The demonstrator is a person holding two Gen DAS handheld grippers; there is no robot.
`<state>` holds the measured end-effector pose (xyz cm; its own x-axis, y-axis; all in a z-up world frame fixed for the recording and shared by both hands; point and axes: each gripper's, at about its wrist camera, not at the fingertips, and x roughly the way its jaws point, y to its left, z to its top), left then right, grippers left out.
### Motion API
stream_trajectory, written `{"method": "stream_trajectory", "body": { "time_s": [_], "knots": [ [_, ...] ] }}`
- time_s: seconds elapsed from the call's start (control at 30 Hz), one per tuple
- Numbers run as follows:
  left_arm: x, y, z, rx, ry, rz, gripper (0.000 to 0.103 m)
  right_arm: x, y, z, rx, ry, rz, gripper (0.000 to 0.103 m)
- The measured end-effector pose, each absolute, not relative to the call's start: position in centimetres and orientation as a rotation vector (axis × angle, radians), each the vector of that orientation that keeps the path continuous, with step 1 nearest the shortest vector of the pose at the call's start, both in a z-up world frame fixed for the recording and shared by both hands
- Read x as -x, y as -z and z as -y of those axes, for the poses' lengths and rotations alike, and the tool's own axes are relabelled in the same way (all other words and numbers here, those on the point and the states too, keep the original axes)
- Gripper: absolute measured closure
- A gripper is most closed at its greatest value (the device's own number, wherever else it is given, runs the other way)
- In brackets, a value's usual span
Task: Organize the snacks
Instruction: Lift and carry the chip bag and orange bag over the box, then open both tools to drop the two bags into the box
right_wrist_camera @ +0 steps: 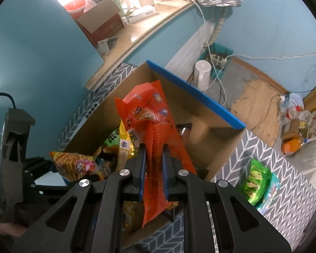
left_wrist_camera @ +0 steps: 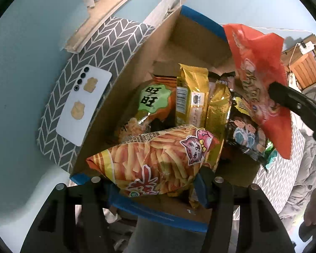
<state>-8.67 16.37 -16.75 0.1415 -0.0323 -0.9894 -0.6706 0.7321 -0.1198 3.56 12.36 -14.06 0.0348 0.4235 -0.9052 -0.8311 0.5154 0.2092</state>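
Observation:
A cardboard box [left_wrist_camera: 137, 63] with blue-taped rims holds several snack packs, among them gold packets [left_wrist_camera: 191, 97] and a dark bag [left_wrist_camera: 245, 135]. My left gripper [left_wrist_camera: 155, 181] is shut on a yellow-orange fries bag with a pink cat [left_wrist_camera: 153, 158], held over the box's near rim. My right gripper [right_wrist_camera: 153, 164] is shut on the edge of an orange-red snack bag [right_wrist_camera: 145, 113], held upright above the box [right_wrist_camera: 210, 113]. That bag also shows in the left wrist view [left_wrist_camera: 259, 67], with the right gripper [left_wrist_camera: 288, 99] on it.
The box stands on a grey chevron-patterned surface [left_wrist_camera: 107, 40]. A white phone [left_wrist_camera: 84, 103] lies left of the box. A green snack bag [right_wrist_camera: 256, 183] lies right of the box. A white kettle [right_wrist_camera: 203, 73], cables and clutter are on the floor behind.

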Motion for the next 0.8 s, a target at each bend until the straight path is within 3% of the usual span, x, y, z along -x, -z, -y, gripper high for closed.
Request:
{"method": "stream_trajectory", "body": {
  "time_s": [0.33,0.4,0.47,0.8],
  "knots": [
    [8.9,15.5,-17.2,0.647,-0.515,-1.335,0.029,-3.1,14.9,-14.3,0.462,-0.991,-1.182,0.089],
    [9.0,15.2,-17.3,0.652,-0.516,-1.330,0.028,-3.1,14.7,-14.3,0.467,-0.983,-1.172,0.072],
    [8.9,14.9,-17.2,0.659,-0.514,-1.325,0.028,-3.1,14.4,-14.1,0.453,-0.984,-1.173,0.064],
    [8.2,13.8,-16.1,0.669,-0.491,-1.310,0.028,-3.6,13.5,-12.0,0.385,-0.940,-1.188,0.047]
  ]
}}
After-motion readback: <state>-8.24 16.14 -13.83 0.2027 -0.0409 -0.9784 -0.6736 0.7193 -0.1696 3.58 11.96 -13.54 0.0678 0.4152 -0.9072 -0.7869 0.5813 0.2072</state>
